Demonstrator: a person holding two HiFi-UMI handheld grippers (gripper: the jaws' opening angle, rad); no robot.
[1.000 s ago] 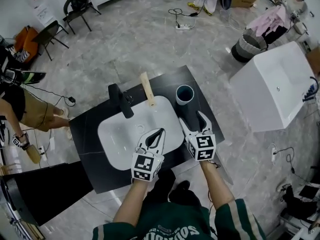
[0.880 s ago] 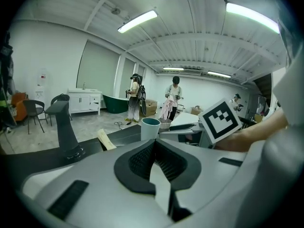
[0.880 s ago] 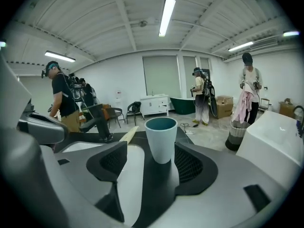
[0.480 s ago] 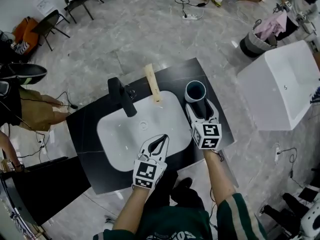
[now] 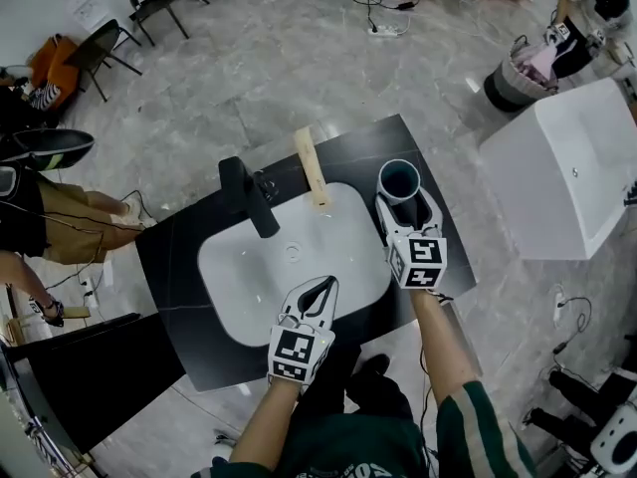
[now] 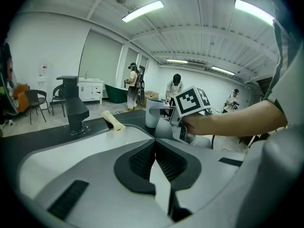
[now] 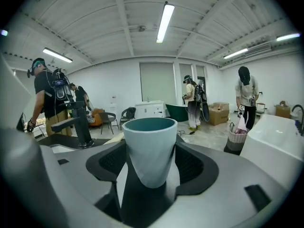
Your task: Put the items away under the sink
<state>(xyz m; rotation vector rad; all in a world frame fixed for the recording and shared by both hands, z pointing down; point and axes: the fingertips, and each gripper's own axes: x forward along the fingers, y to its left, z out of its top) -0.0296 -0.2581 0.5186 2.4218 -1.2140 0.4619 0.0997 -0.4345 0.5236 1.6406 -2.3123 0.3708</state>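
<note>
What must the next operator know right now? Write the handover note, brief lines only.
Left tool: shut, empty, over the front of the white basin.
Right tool: jaws flank the cup, close to its sides; firm grip not confirmed.
The cup stands upright on the black counter, right of the basin. A pale wooden stick lies across the basin's back rim, beside the faucet.
Done: nothing put away.
Left: grip the cup, stow it under the sink, then the stick.
</note>
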